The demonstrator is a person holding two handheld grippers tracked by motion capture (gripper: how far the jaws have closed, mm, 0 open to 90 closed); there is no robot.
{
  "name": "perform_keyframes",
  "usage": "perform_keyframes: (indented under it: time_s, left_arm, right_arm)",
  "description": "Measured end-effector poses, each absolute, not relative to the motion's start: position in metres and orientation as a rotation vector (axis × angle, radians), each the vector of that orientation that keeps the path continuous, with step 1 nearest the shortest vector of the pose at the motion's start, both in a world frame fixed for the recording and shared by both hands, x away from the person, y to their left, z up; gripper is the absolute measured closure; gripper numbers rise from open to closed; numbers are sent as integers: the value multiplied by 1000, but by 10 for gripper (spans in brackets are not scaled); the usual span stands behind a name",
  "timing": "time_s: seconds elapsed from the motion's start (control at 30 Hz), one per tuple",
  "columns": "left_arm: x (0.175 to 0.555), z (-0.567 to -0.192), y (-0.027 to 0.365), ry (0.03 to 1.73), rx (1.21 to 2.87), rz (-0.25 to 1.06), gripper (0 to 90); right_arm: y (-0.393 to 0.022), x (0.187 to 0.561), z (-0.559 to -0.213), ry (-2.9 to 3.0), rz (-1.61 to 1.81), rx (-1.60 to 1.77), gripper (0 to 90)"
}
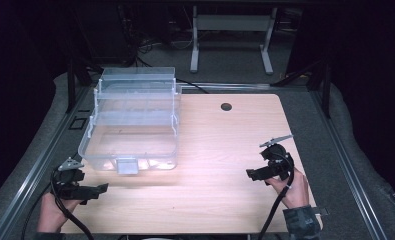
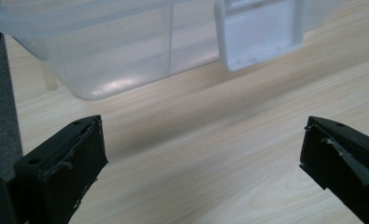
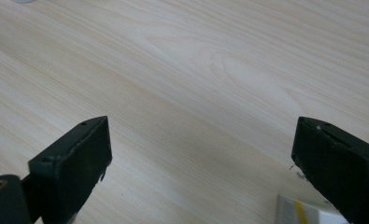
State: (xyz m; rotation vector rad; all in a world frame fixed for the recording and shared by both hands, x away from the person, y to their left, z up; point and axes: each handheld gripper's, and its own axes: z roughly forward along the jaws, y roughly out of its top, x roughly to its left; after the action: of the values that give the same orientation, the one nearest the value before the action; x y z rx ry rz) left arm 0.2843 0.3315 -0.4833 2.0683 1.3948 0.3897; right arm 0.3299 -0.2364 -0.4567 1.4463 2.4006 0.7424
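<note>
Two tools, high view: we hold the left tool at the near left corner of the surface, just short of the clear plastic box, and the right tool well apart at the near right.
Box, high view: it stands on the far left part of the surface, its tiers swung open and stepped back, so the bottom tub lies free from above; its white latch hangs on the near wall, facing us.
Left tool, left gripper view: we see the left tool with its jaws spread wide and nothing between them, over bare wood. The box sits just ahead and the latch up and to the right, so we judge this tool is the one placed to work on the box front.
Right tool, right gripper view: the right tool gapes as wide, empty, above plain wood grain; we judge it is kept clear of the box so as not to crowd it.
Small item, right gripper view: a white piece with a yellow stripe pokes in beside the right-hand jaw; we cannot tell what it is.
</note>
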Motion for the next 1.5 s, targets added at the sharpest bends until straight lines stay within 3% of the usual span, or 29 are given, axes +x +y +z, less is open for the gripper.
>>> perform_keyframes:
  time_s: [0.63,1.1,1.5]
  left_arm:
    - [341,-437,383,1443,2023,352,0]
    - [406,-446,391,1525,2072,295,6]
    - [434,-466,394,1631,2092,262,434]
  right_arm:
    - [-212,331,-484,2467,733,1433,63]
    - [-203,329,-493,2485,722,1448,85]
    - [-195,330,-495,2520,684,1419,105]
